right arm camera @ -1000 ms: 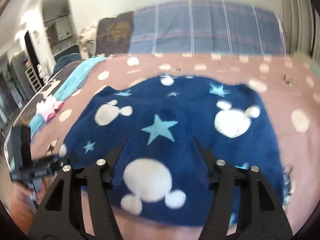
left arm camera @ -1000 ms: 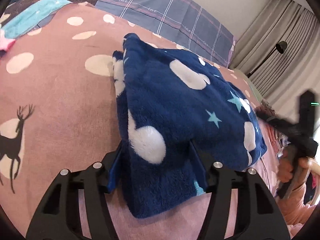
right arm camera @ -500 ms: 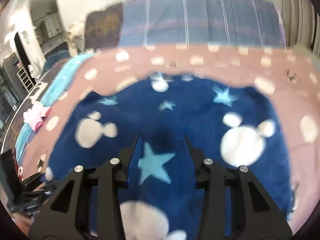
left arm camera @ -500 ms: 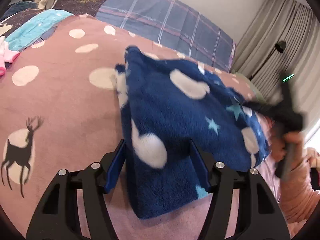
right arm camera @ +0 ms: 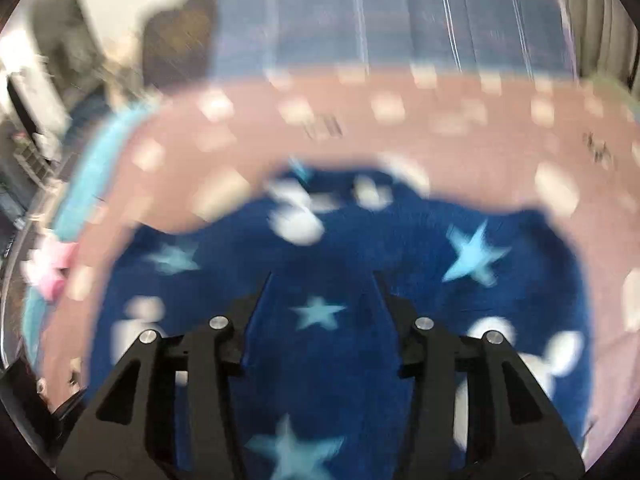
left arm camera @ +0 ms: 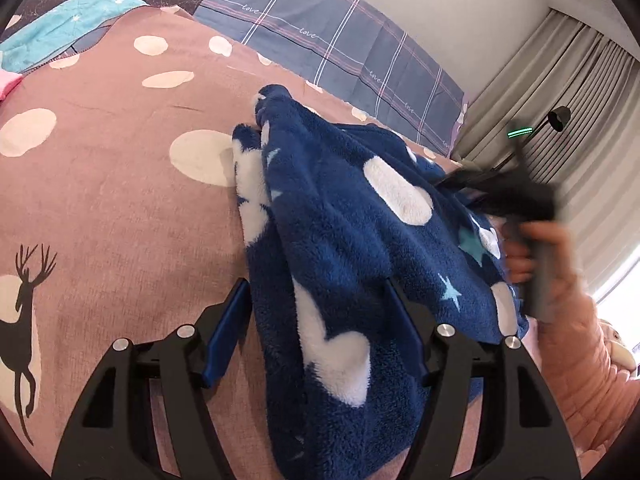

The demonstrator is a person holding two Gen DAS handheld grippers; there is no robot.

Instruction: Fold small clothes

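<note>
Right wrist view (right arm camera: 320, 120) motion-blurred throughout

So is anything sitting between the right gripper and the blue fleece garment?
Nothing visible: the right gripper is directly over the blue fleece garment, with only fleece between and ahead of its fingers. The view is blurred.

left gripper (left arm camera: 318, 312): jaws standing apart, just opening further | right gripper (right arm camera: 322, 300): jaws parted, widening, blurred | hand (left arm camera: 538, 248) gripping its handle
</note>
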